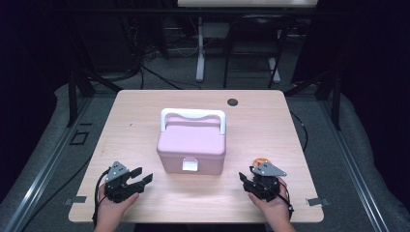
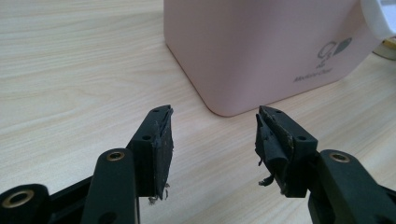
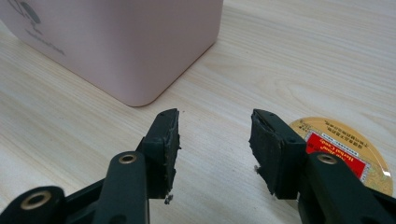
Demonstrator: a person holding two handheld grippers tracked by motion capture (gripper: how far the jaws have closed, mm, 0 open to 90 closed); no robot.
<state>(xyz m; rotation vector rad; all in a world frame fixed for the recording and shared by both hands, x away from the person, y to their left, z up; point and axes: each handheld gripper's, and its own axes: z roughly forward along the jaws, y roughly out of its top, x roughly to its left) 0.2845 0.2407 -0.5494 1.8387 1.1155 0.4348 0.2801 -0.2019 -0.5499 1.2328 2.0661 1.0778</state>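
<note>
A pink box (image 1: pixel 191 145) with a white handle (image 1: pixel 193 116) sits closed in the middle of the worktop (image 1: pixel 261 121). The left tool (image 1: pixel 140 176) rests near its front left corner, jaws apart and holding nothing. The right tool (image 1: pixel 245 180) sits off the front right corner, jaws also apart and empty, with a small round tin (image 3: pixel 345 149) just beside it.

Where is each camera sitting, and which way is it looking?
High view: above the table, looking forward and down; both hands and claws show.
Left gripper view: rides the left claw, open, facing the pink box.
Right gripper view: rides the right claw, open, beside a round tin.
All three share the pink box.
</note>
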